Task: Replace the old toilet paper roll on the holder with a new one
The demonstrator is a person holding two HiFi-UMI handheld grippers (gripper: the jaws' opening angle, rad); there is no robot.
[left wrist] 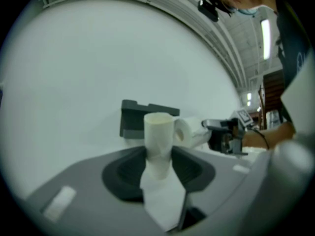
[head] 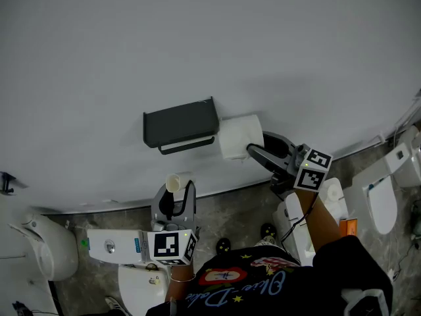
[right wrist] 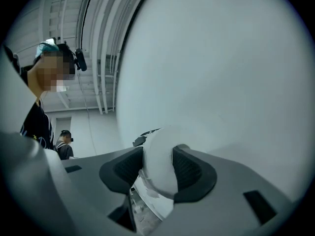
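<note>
Item: new toilet paper roll, white and full. Location: centre of the head view, just right of the dark holder on the wall, near the right end of its bar, not yet threaded. Carrier: right gripper, jaws clamped on the roll's side. In the right gripper view the roll fills the gap, with both pads pressed into the paper and its far end reaching past the fingertips toward the holder. Item: old cardboard tube, bare but for a loose tail of paper. Location: lower centre, below the holder and apart from it. Carrier: left gripper, jaws shut on the tube's lower part, the tube standing above the fingertips. Step judged in hand: seating the new roll. Handling note: line the bore up with the bar's free end, seemingly the right one. Slide leftward in the frame, squeeze lightly so the core stays round, and release only once the bar bears the roll.
</note>
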